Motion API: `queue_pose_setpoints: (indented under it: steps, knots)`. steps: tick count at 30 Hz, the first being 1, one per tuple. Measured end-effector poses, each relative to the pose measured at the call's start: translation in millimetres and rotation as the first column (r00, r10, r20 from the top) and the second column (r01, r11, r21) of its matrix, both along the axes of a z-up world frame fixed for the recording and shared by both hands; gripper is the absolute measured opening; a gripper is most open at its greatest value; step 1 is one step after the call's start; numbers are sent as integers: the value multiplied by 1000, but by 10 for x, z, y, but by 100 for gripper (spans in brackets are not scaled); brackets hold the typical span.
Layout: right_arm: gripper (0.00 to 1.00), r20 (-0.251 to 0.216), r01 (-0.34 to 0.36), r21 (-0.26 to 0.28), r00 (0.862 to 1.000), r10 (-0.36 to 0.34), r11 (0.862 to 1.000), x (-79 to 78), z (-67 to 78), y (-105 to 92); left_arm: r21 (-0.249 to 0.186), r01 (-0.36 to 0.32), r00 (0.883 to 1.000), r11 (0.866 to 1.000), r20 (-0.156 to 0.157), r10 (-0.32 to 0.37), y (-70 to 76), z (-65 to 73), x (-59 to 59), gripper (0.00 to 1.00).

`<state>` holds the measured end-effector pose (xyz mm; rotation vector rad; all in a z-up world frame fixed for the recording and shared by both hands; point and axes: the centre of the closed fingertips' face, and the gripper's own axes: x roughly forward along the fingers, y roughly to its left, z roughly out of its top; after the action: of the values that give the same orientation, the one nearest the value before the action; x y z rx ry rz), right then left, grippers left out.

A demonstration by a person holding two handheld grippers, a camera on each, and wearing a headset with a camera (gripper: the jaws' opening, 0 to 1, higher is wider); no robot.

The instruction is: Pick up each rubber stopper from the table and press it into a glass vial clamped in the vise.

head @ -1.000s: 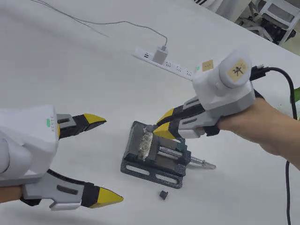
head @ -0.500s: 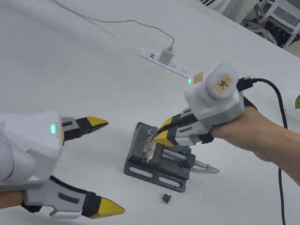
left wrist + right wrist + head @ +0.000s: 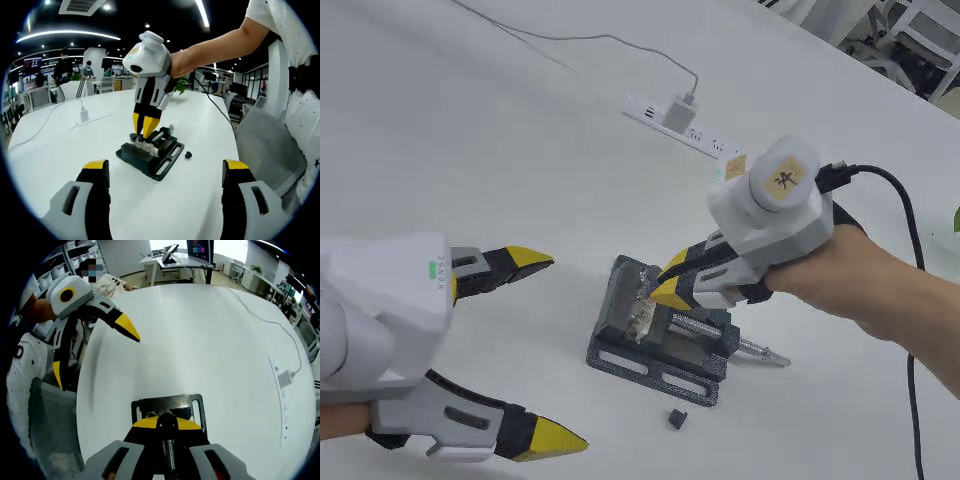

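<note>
A dark vise sits mid-table with glass vials clamped in a row. My right gripper points steeply down over the far end of that row, shut on a black rubber stopper that shows between its yellow tips. The vise frame lies right under those tips. One loose stopper lies on the table near the vise's front corner, also in the left gripper view. My left gripper hovers open to the left of the vise, holding nothing.
A white power strip with a plugged charger and its cable lies at the back of the white table. The vise's screw handle sticks out to the right. A black cable trails from the right gripper. A chair stands beside the table.
The right gripper has tipped a little more upright, and its tips have sunk slightly toward the vials. The left gripper stays open in much the same place.
</note>
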<state>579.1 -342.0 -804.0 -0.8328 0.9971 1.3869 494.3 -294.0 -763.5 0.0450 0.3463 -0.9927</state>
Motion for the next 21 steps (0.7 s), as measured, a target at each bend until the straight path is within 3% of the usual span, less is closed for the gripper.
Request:
queue_pose_setpoints:
  steps: [14, 21]
  knots:
    - [6, -8, -3, -12, 1000, 3, 1000, -18, -26, 0, -7, 3, 1000, 1000, -2, -3, -32, -8, -18, 92]
    - [6, -20, 30, -36, 999, -31, 999, -20, -34, 9, -13, 0, 1000, 1000, -6, 0, -33, -11, -21, 91]
